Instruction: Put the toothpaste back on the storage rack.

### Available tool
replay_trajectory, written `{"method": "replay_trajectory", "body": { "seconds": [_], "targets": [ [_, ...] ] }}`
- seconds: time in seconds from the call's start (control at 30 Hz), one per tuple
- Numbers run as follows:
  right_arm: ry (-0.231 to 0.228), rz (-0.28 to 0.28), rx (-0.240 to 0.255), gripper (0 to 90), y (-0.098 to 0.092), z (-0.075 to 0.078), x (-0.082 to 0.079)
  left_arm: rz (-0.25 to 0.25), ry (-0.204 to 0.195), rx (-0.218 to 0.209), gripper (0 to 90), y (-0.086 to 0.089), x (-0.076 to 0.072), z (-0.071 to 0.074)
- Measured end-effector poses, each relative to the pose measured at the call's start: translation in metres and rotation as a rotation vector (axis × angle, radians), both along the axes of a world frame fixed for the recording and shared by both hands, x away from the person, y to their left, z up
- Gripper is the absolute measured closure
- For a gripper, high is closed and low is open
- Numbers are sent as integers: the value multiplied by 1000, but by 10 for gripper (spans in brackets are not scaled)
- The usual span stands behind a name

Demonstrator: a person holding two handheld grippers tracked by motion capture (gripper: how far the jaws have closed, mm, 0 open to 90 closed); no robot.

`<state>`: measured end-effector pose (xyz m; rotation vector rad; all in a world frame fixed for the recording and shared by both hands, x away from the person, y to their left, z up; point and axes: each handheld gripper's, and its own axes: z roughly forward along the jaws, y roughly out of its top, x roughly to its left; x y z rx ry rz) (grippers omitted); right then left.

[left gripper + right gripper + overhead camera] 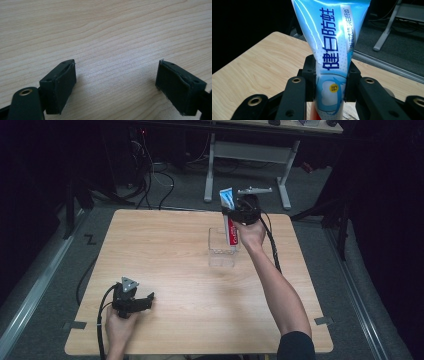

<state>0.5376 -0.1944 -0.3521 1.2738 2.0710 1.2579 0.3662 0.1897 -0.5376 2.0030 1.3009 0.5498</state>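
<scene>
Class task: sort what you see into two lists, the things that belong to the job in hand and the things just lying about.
In use:
- blue, white and red toothpaste tube, clamped in the right gripper
- clear plastic square container, directly under the tube

Lying about:
- left gripper, jaws open, idle on the light wooden table
- white-legged desk behind

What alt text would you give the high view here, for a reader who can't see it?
The right gripper holds a toothpaste tube upright over a clear container near the far edge of a wooden table. The left gripper rests open on the table's near left corner, holding nothing.
</scene>
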Motion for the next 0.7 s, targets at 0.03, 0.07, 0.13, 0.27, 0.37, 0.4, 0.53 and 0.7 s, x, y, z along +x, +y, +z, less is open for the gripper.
{"method": "replay_trajectory", "body": {
  "seconds": [0.03,0.07,0.13,0.27,0.37,0.4,0.53,0.7],
  "targets": [
    [0,-3,-6,698,0,-1,1,0,0,0,171,0,0,0],
    [3,-10,-14,698,1,-4,3,0,0,0,171,0,0,0],
    [0,-16,-21,697,2,-6,5,0,0,0,171,0,0,0],
    [-3,-21,-22,696,3,-9,7,0,0,0,171,0,0,0],
    [0,-23,-28,694,4,-12,9,0,0,0,171,0,0,0],
    [-1,-21,-30,694,4,-13,9,0,0,0,171,0,0,0],
    [-2,-14,-47,695,6,-16,10,0,0,0,171,0,0,0],
    [8,-9,-71,694,10,-23,12,0,0,0,171,0,0,0]
  ]
}}
